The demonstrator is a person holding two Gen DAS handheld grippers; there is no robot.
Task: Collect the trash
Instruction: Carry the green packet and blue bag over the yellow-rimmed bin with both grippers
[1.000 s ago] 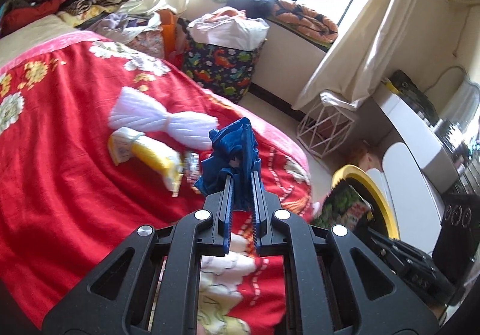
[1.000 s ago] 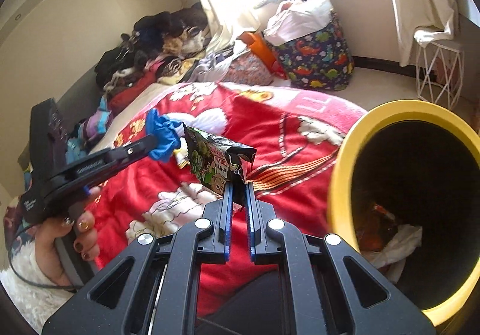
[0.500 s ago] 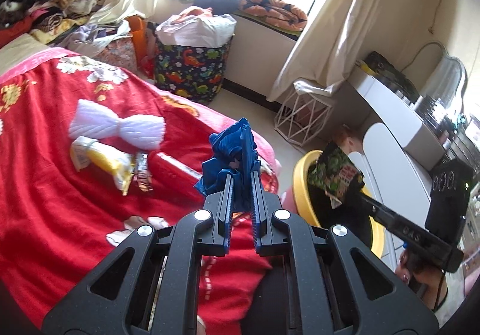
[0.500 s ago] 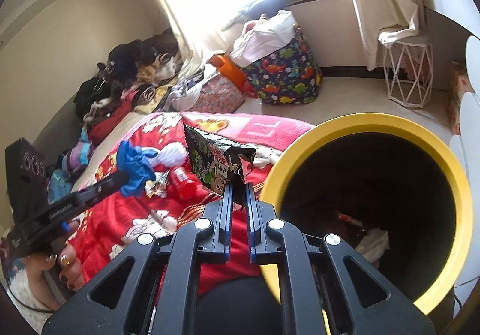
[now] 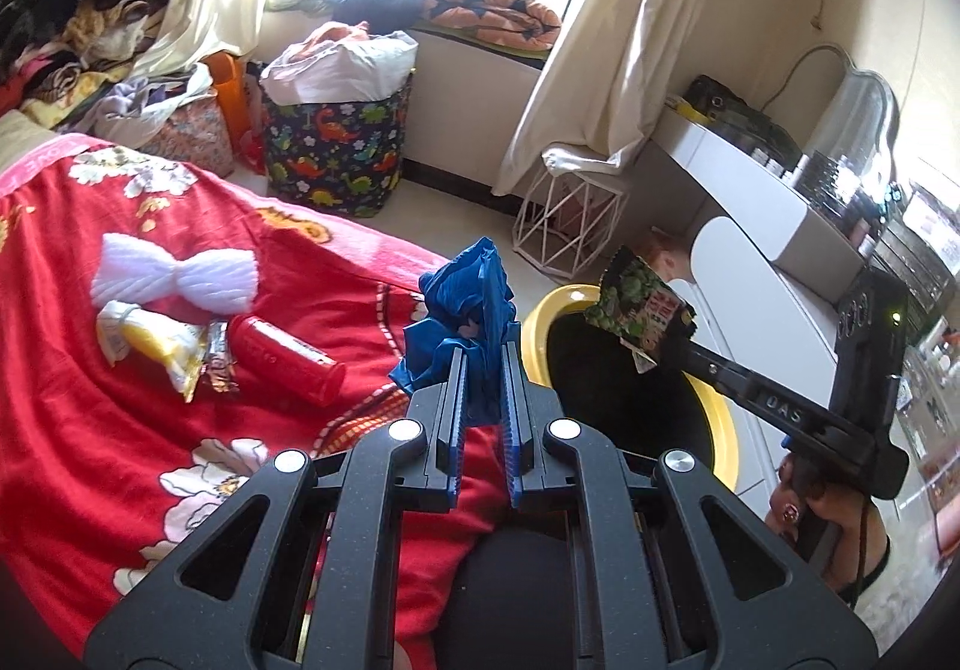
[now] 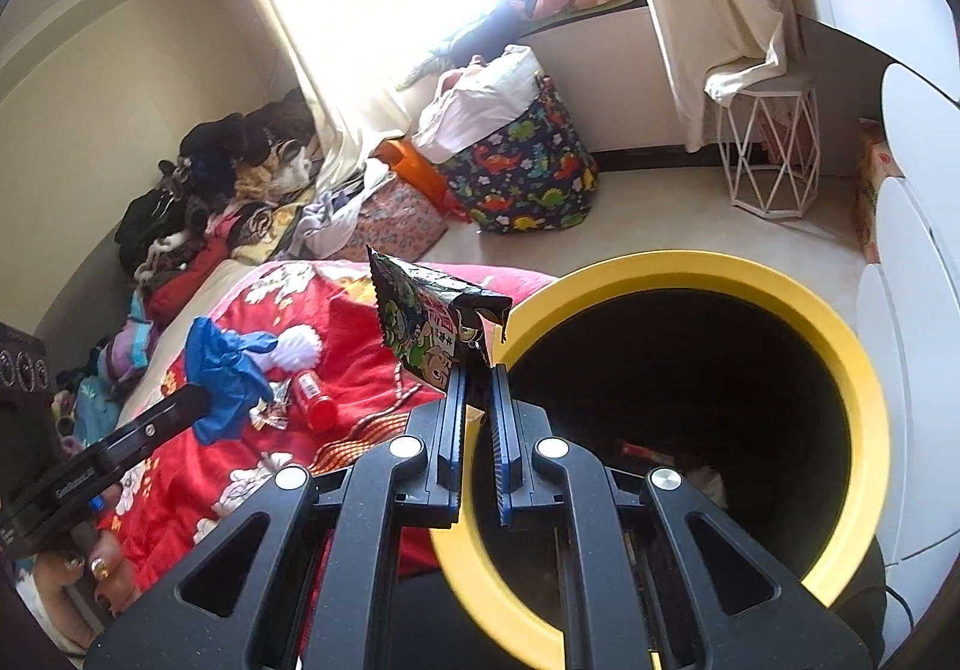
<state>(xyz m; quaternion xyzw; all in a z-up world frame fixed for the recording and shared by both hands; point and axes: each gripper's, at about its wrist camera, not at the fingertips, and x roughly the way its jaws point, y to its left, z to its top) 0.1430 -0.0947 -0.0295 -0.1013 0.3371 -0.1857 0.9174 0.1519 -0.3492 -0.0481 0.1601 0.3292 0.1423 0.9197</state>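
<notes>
The green snack wrapper [image 6: 433, 337] is pinched in the right tongs [image 6: 477, 370], which are closed on its lower corner; it hangs at the near rim of the yellow-rimmed trash bin [image 6: 690, 271], just short of the dark opening. The crumpled blue wrapper [image 5: 465, 319] is clamped in the left tongs [image 5: 483, 355], closed on it, above the edge of the bed and a little short of the bin.

The step in hand looks like the carry to the bin, both pieces of trash aloft at once. Next, each pair of tongs needs to come fully over the opening before letting go; the right one is nearer and should likely drop first, so that the two tools do not crowd each other over the rim. Both pieces are light and may cling to the pads or flutter outside.

More trash lies on the red floral blanket [image 5: 90, 430]: a red tube [image 5: 285, 361], a yellow packet [image 5: 150, 340] with a small foil wrapper [image 5: 219, 358] beside it, and a white bow-shaped cloth [image 5: 174, 277]. Some rubbish already lies inside the bin. Farther off stand a dinosaur-print laundry bag [image 6: 528, 178] and a white wire stool [image 6: 771, 153], well clear of the path. Nothing blocks the bin's mouth.
</notes>
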